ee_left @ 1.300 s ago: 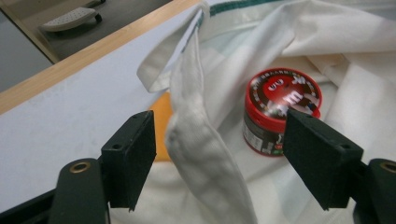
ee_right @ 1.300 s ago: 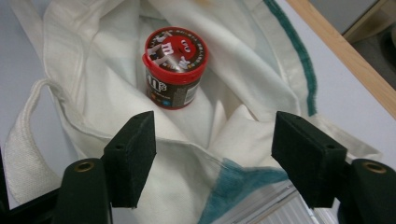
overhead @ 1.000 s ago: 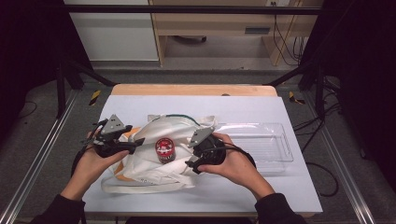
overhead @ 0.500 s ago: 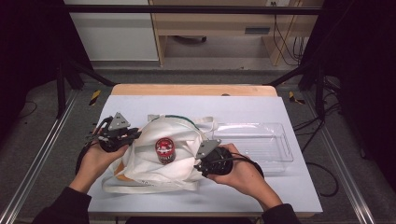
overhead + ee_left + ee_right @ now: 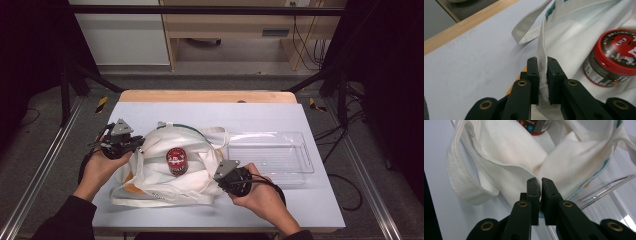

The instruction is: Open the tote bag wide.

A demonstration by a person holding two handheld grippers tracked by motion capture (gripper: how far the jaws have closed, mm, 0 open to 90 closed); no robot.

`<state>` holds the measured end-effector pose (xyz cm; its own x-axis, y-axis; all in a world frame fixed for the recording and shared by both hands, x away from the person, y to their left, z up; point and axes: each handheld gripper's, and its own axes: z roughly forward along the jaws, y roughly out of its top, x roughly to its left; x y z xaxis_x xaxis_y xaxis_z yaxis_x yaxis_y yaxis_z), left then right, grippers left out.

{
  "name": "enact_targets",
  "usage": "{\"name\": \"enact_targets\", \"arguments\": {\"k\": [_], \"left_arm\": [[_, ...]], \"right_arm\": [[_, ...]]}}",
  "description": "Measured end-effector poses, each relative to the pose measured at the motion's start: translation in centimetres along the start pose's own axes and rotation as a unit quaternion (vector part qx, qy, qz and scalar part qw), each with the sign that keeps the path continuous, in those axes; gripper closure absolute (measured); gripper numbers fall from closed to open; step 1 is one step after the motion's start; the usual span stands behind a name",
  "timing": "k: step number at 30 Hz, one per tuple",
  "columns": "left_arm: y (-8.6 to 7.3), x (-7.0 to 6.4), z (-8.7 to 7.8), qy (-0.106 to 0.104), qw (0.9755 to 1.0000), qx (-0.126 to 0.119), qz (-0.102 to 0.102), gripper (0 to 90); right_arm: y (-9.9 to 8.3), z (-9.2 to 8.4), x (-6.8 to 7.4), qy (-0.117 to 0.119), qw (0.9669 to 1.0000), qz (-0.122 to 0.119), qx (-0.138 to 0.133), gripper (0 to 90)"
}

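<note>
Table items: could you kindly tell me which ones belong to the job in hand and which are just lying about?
In the job:
- white cloth tote bag, its edges clamped by the left gripper and the right gripper
- red-lidded candy jar standing in the bag

Lying about:
- clear plastic tray
- yellow-and-black tools on the floor

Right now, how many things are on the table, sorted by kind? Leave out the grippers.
Cloth bag: 1
Red-lidded candy jar: 1
Clear plastic tray: 1
Total: 3
</note>
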<state>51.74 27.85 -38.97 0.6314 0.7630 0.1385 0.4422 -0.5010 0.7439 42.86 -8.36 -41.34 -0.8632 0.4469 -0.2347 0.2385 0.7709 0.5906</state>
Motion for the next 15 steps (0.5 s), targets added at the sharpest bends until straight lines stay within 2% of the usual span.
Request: {"name": "enact_targets", "arguments": {"k": [9,15], "left_arm": [[-0.5,1.1,0.3,0.000,0.9999,-0.003,-0.012,81.9],[0.2,1.7,-0.9,0.022,0.9994,-0.026,-0.006,82.1]], "right_arm": [[-1.0,0.1,0.9,-0.005,0.9999,0.009,0.007,88.7],[-1.3,-0.3,0.9,-0.005,0.9999,0.014,0.005,89.0]]}}
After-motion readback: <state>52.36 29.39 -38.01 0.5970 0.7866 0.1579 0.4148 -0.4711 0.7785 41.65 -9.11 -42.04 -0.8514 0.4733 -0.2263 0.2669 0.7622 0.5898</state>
